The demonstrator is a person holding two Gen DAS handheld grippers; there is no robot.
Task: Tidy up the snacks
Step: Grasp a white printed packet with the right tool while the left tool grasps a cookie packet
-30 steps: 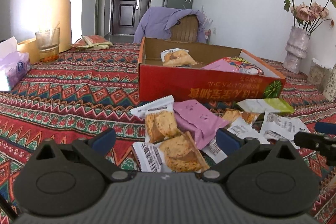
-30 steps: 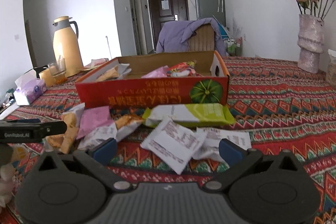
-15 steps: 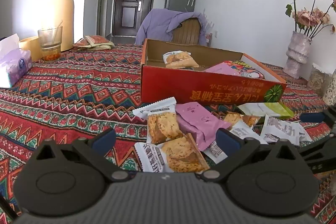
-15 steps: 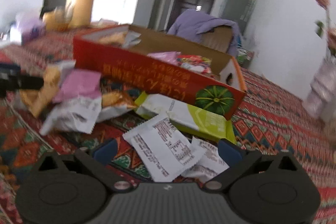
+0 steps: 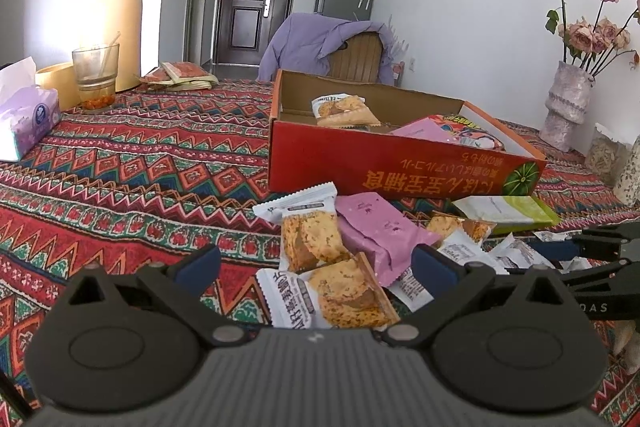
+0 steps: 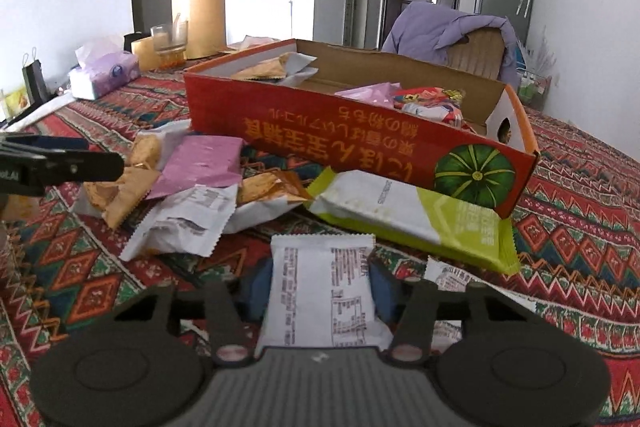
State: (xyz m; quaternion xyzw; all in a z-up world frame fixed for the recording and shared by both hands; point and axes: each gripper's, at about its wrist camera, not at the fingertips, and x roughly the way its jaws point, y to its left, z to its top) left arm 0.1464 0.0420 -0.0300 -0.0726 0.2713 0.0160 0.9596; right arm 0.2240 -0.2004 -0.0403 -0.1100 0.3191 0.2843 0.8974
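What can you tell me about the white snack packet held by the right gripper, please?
The white snack packet is a flat, crinkly plastic pouch with serrated ends, its back panel of small printed text and tables facing the camera. It stands upright, clamped on its two sides by the blue fingers of the right gripper. It sits in front of the green-and-white packet, low over the patterned tablecloth.

The tablecloth point(image 5: 132, 163) is woven cloth, matt and patterned. The box point(image 6: 360, 143) is cardboard, printed glossy red outside, raw brown inside. The white packet point(image 6: 320, 291) between the right gripper's point(image 6: 318, 293) blue pads looks like matt, crinkled film (printed text on its face). At ten o'clock in the left view, the flask point(image 5: 120, 15) is smooth cream plastic and the tumbler point(image 5: 96, 75) is clear glass.
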